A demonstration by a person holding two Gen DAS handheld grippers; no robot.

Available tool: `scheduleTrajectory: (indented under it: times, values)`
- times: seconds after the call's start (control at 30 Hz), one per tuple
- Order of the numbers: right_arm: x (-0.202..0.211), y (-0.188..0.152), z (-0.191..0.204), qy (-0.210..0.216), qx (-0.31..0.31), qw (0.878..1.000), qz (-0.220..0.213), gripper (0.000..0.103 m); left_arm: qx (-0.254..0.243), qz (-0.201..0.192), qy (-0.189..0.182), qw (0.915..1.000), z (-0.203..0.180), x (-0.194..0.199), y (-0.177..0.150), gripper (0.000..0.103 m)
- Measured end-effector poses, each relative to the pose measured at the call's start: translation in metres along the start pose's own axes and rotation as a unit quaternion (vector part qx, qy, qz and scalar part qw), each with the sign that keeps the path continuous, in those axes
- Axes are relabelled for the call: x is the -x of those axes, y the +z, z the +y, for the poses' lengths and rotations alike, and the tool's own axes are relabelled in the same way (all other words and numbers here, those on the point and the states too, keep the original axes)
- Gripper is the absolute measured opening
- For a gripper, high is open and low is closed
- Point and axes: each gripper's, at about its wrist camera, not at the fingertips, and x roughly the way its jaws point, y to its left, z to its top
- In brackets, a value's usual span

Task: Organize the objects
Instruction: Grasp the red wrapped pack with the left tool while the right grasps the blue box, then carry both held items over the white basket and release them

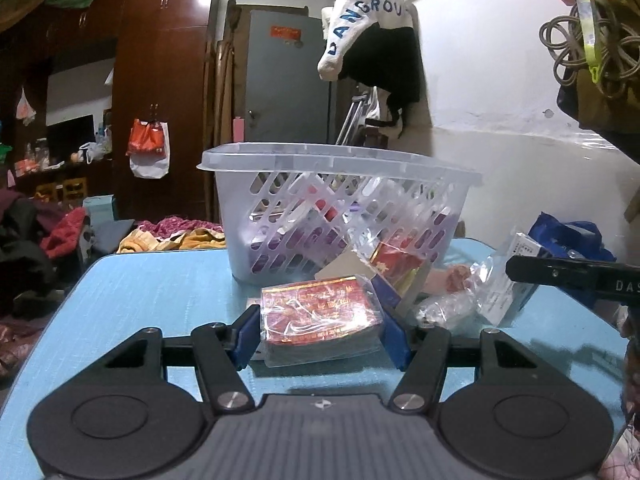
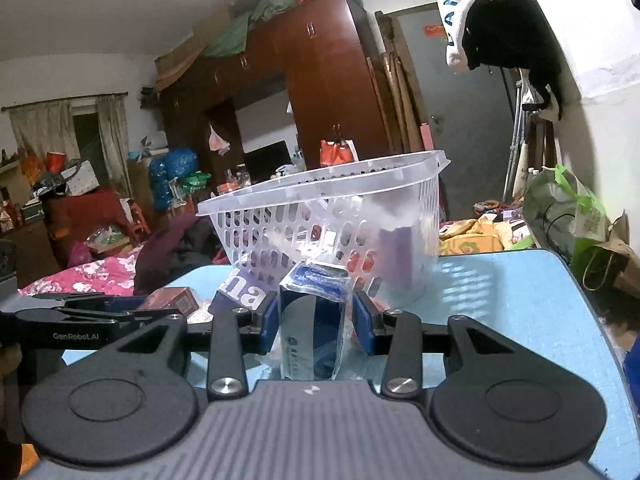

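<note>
A clear plastic basket point(image 1: 340, 208) with slotted walls stands on the light blue table point(image 1: 152, 296) and holds several packets. My left gripper point(image 1: 322, 334) is shut on a red packet wrapped in clear plastic point(image 1: 320, 320), just in front of the basket. My right gripper point(image 2: 316, 326) is shut on a blue and white box in clear wrap point(image 2: 314, 320), close to the basket point(image 2: 328, 220). The right gripper's side also shows at the right edge of the left wrist view point(image 1: 576, 274).
Loose packets lie by the basket: a red and gold box point(image 1: 394, 264), a white box in plastic point(image 1: 504, 288), a blue bag point(image 1: 568, 236). In the right wrist view a dark red box point(image 2: 172, 298) and a purple lettered packet point(image 2: 244, 292) lie on the left. Bed, wardrobe and clutter surround the table.
</note>
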Motion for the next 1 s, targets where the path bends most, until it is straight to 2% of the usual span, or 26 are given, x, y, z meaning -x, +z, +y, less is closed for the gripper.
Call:
scheduleTrajectory:
  times: [1.0]
  values:
    - [0.005,-0.006,0.0,-0.008,-0.003,1.0,-0.015,0.043,0.051,-0.009,-0.026,0.9983,0.016,-0.002,-0.008,0.065]
